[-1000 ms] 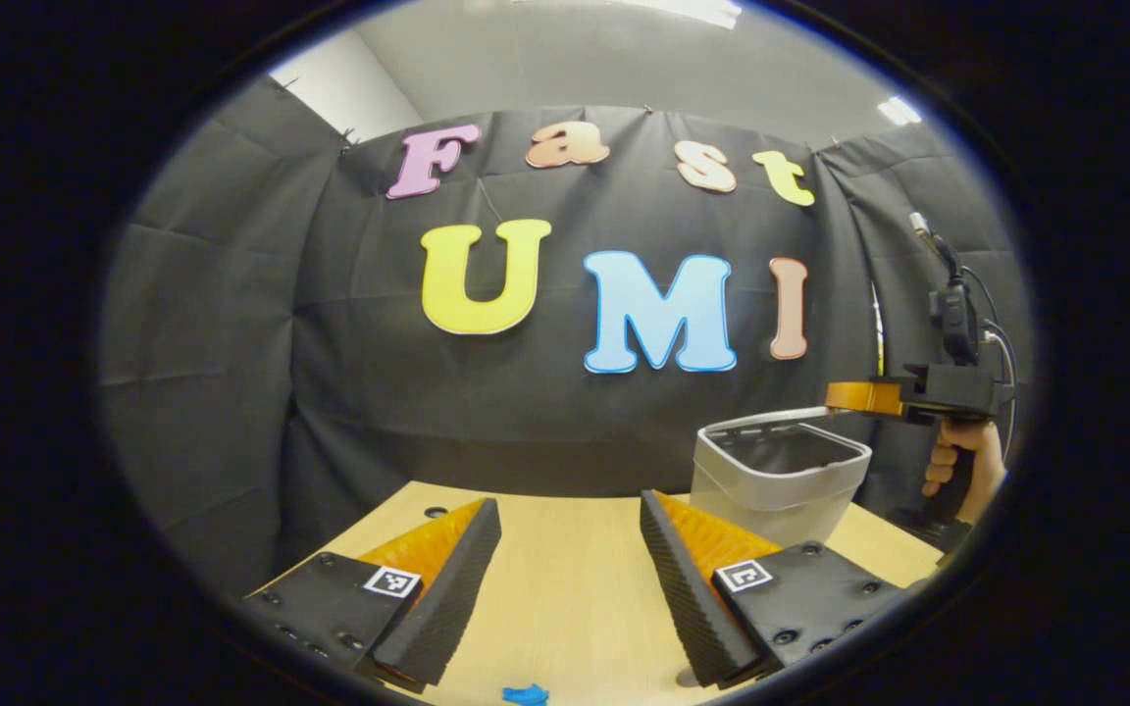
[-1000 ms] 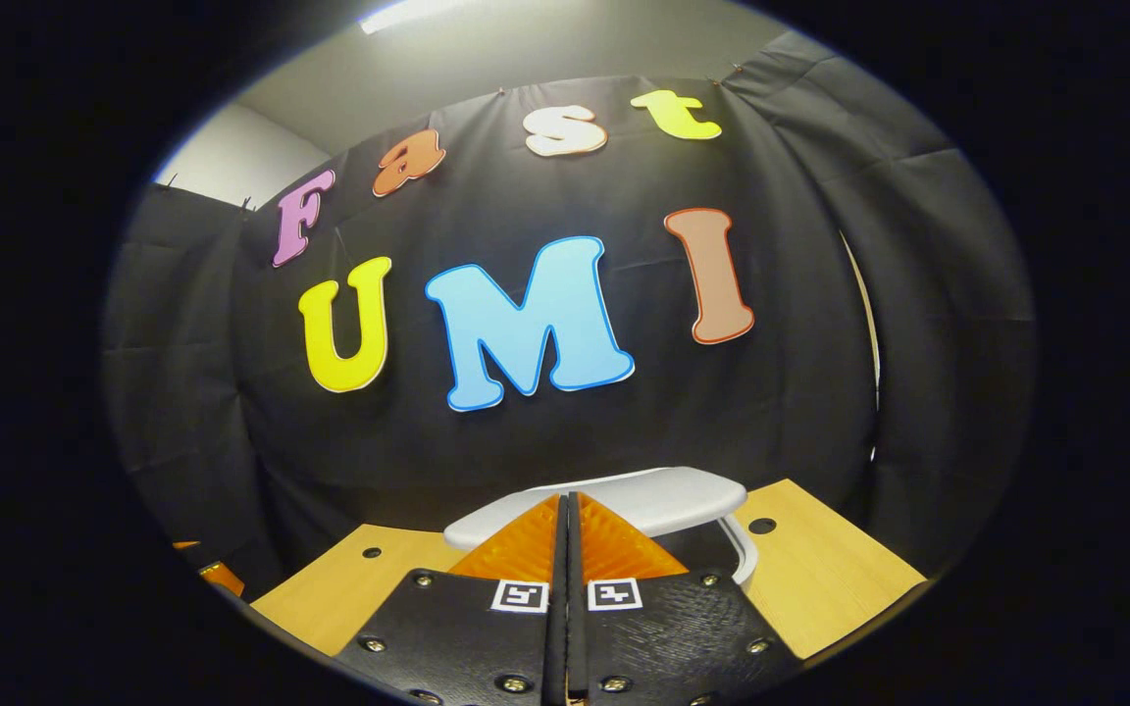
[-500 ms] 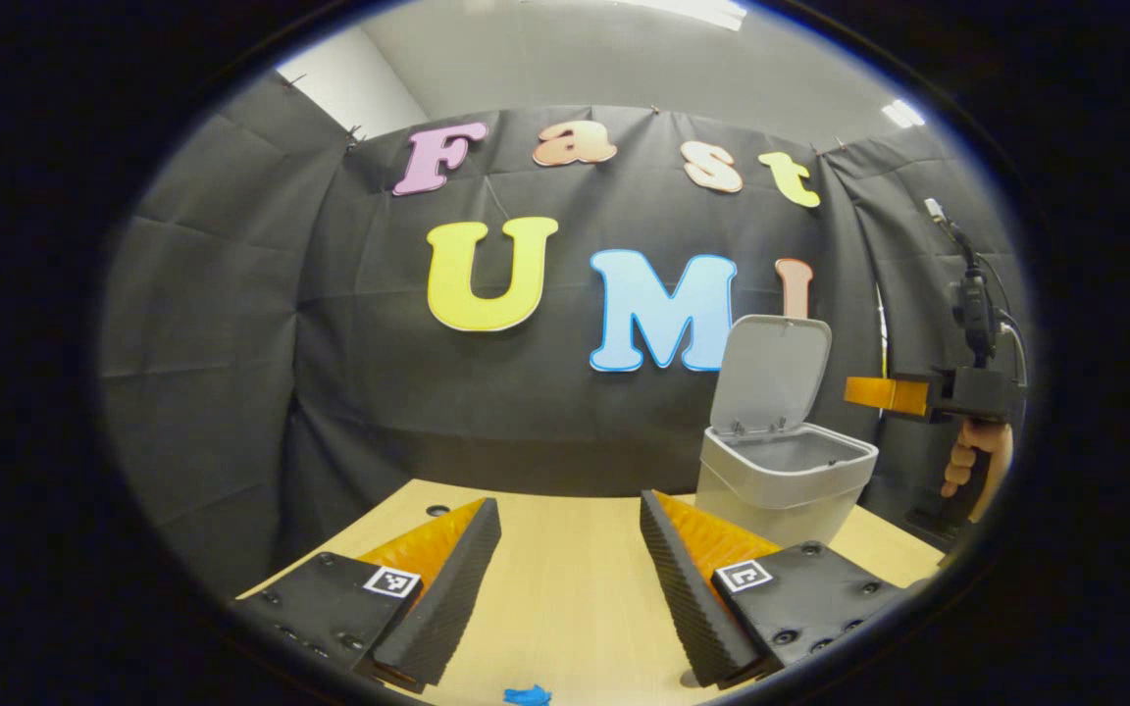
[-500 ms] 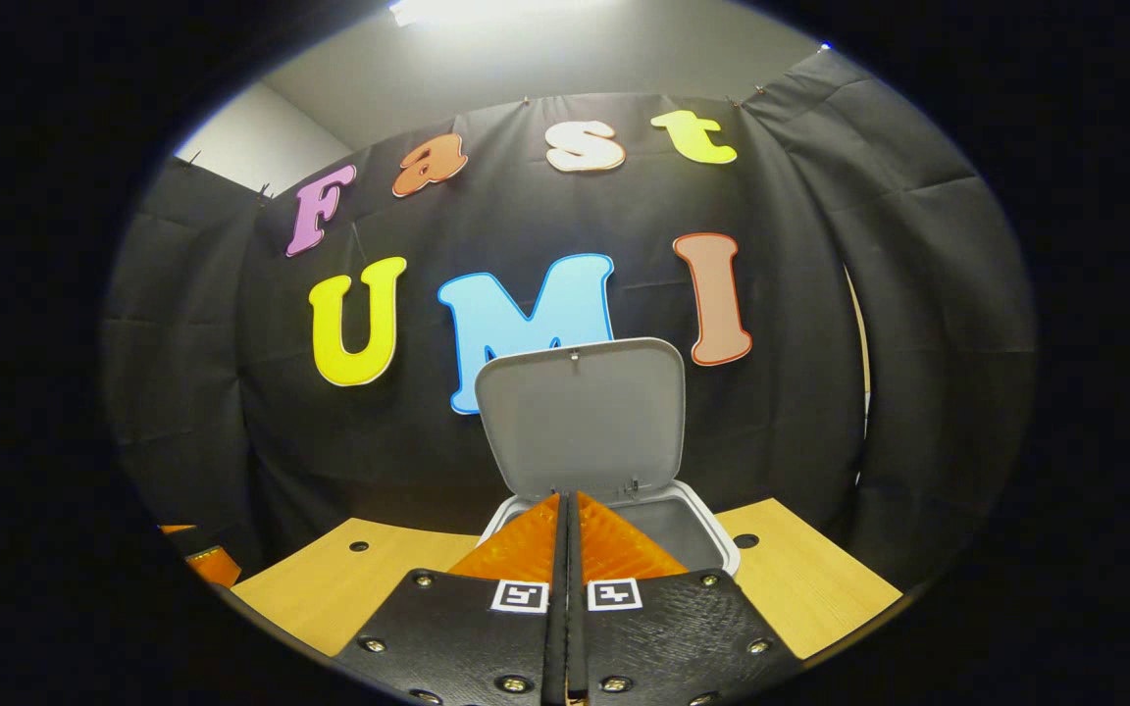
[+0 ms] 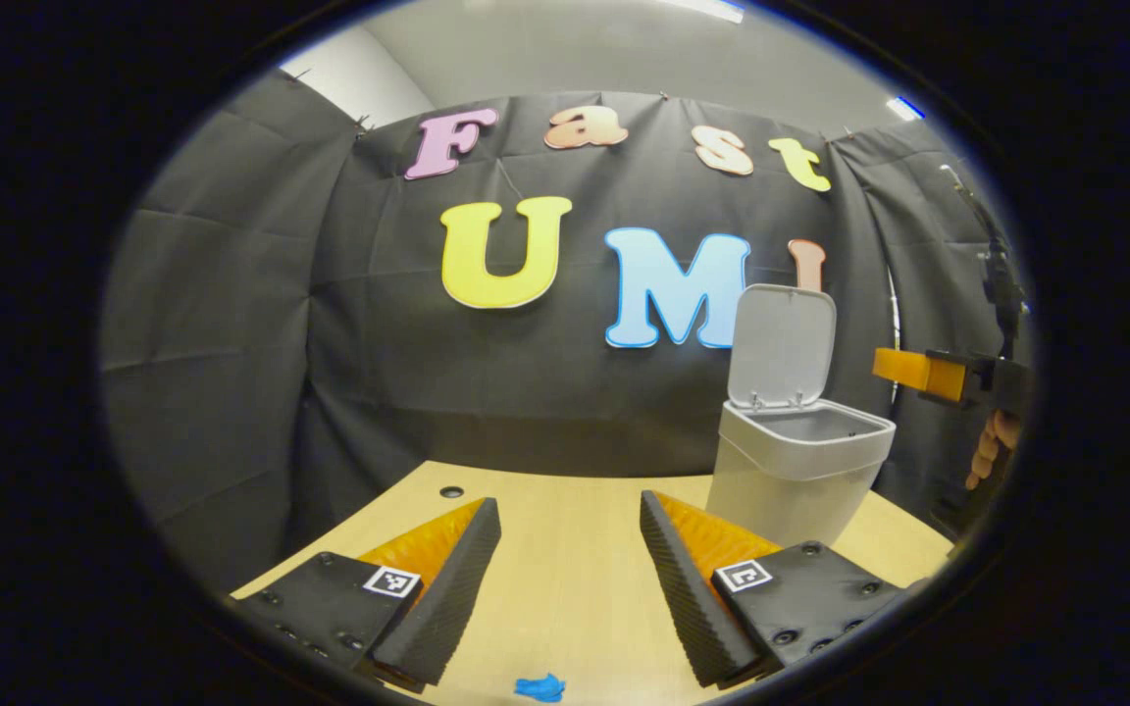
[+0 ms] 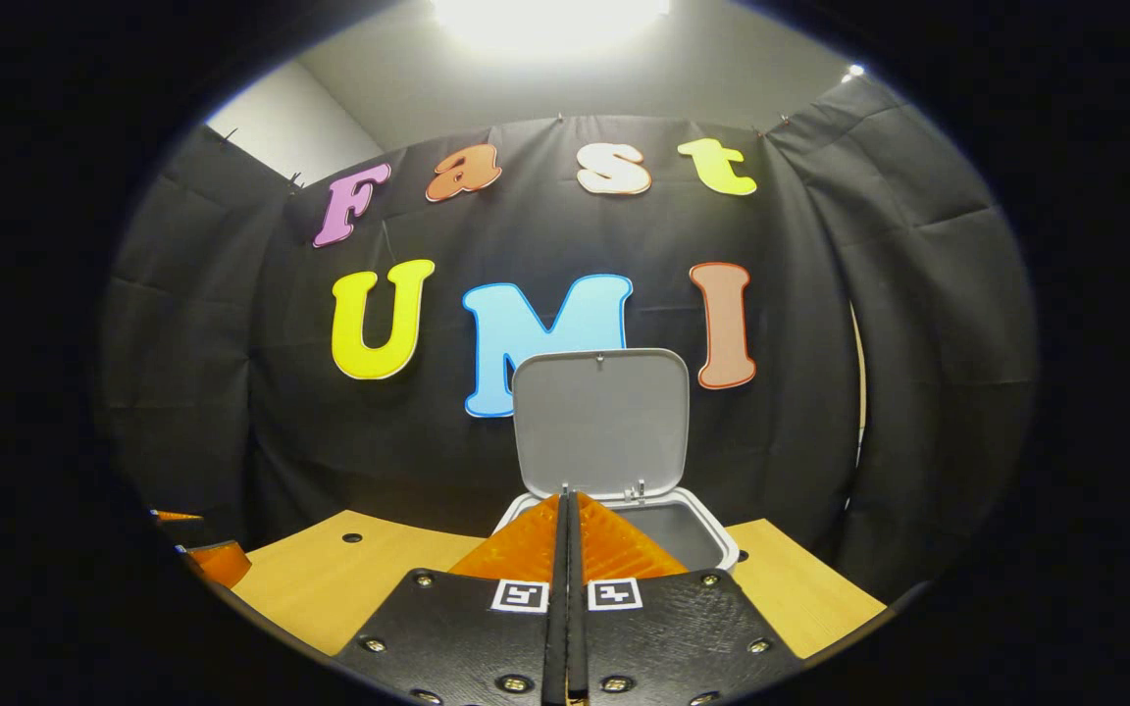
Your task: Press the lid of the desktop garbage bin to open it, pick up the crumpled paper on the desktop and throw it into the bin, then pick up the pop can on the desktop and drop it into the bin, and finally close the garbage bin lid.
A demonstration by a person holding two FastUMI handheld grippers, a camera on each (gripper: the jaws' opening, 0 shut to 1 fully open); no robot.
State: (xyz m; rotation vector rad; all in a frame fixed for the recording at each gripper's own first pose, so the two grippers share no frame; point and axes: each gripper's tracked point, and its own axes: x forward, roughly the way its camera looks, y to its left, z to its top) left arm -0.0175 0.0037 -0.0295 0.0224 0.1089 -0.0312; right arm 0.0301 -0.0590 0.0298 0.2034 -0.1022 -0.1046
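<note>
The grey desktop bin [image 5: 800, 471] stands on the wooden table at the right, its lid [image 5: 783, 345] swung up and upright. My left gripper [image 5: 570, 515] is open low over the table, left of the bin, with nothing between its fingers. In the right gripper view the bin's rim [image 6: 717, 539] and raised lid [image 6: 601, 424] sit straight ahead. My right gripper [image 6: 568, 496] is shut on nothing, its tips level with the bin's near rim. It also appears in the left gripper view, where the right gripper [image 5: 887, 365] hangs right of the lid, held by a hand [image 5: 985, 451].
A small blue scrap [image 5: 540, 686] lies on the table [image 5: 565, 588] near the front edge between my left fingers. The tabletop has a round hole [image 5: 450, 491] at the back left. Black cloth walls close off the back and sides.
The bin's lid has sprung from nearly shut to fully upright. My right gripper has risen and drawn back from the lid. The left gripper has barely shifted.
</note>
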